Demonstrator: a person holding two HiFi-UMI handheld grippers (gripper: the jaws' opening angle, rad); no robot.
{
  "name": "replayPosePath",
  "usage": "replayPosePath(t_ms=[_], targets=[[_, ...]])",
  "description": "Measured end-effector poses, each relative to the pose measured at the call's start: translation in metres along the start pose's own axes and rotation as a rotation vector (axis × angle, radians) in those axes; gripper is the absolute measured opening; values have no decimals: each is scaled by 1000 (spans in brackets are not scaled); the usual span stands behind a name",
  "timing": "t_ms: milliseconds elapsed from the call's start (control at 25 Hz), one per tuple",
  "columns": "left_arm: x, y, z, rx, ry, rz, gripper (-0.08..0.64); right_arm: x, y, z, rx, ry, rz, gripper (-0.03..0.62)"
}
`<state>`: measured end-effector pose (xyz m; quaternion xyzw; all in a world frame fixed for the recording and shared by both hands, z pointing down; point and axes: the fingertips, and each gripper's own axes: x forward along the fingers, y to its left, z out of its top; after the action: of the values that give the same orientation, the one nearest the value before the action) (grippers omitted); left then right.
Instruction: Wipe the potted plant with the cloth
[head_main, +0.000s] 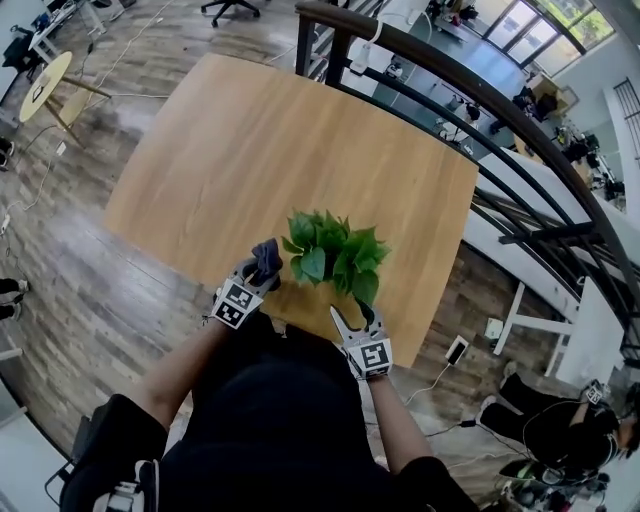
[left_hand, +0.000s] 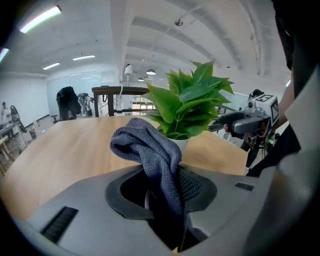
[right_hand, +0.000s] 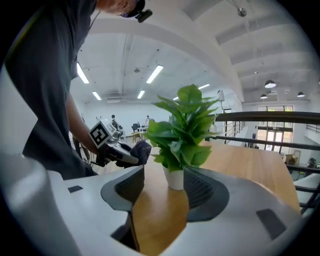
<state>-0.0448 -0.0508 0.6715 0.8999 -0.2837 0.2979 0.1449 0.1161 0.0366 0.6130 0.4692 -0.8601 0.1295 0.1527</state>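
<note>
I see the potted plant (head_main: 335, 258) standing close to the near edge of the wooden table (head_main: 240, 150), toward its near right corner. Its small white pot (right_hand: 175, 179) holds a dense clump of green leaves (right_hand: 182, 127). From the head view those leaves hide the pot completely. I can't make out any soil in either gripper view, and the pot's base is cut off behind my jaws.

My left gripper (head_main: 262, 272) sits just left of the foliage, jaws clamped on the dark grey cloth (left_hand: 150, 150). The cloth bunches up above them and its lower end disappears down between the pads.

My right gripper (head_main: 352, 312) is at the near right of the plant. Its jaws stand apart, pressing on nothing. The pot shows in the gap just beyond them, but I can't tell whether the tips reach it.
</note>
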Motion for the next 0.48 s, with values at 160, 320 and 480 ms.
replayPosePath(t_ms=[160,320,480], targets=[[28,-3,8,18,-22,-66,147,37,-16,-19,35,44,30,264],[55,-2,11,19,10,-133,147,60,-26,-25,-14,87,46,279],[79,-1,7,-8,72,-158,147,75,-40,-26,-51,106,64,284]])
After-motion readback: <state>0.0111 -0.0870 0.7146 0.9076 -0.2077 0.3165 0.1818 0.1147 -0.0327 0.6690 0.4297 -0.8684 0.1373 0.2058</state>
